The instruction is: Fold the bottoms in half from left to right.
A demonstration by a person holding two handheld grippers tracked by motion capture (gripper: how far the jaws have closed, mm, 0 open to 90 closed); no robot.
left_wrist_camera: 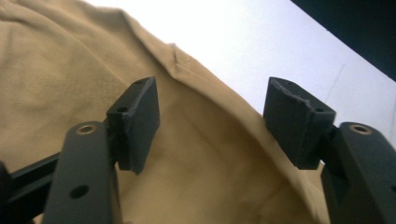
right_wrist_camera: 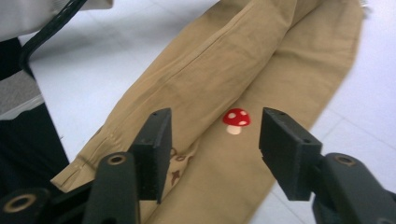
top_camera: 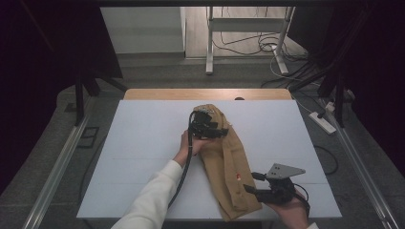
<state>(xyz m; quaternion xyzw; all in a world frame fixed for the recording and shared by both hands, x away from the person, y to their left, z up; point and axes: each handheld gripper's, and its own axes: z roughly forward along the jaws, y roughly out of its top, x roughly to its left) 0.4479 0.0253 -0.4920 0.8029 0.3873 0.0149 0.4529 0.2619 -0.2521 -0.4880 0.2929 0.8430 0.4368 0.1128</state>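
A tan garment [top_camera: 224, 162] lies folded into a long strip on the white table [top_camera: 143, 143], running from the far middle toward the near edge. A small red mushroom patch [right_wrist_camera: 236, 120] sits near its near end. My left gripper [top_camera: 217, 130] hovers over the far end of the garment [left_wrist_camera: 60, 70], open, with the cloth below and between its pads [left_wrist_camera: 140, 121] but not pinched. My right gripper [top_camera: 252, 182] is at the garment's near right edge, open. Its jaws stand apart above the cloth [right_wrist_camera: 261, 56], on either side of the mushroom patch [top_camera: 238, 177].
The left gripper's black cable [top_camera: 184, 171] trails back along a white sleeve [top_camera: 150, 198]. A wooden strip [top_camera: 205, 94] borders the table's far edge. On the floor beyond are a white desk frame [top_camera: 210, 43], loose cables and a power strip [top_camera: 322, 121].
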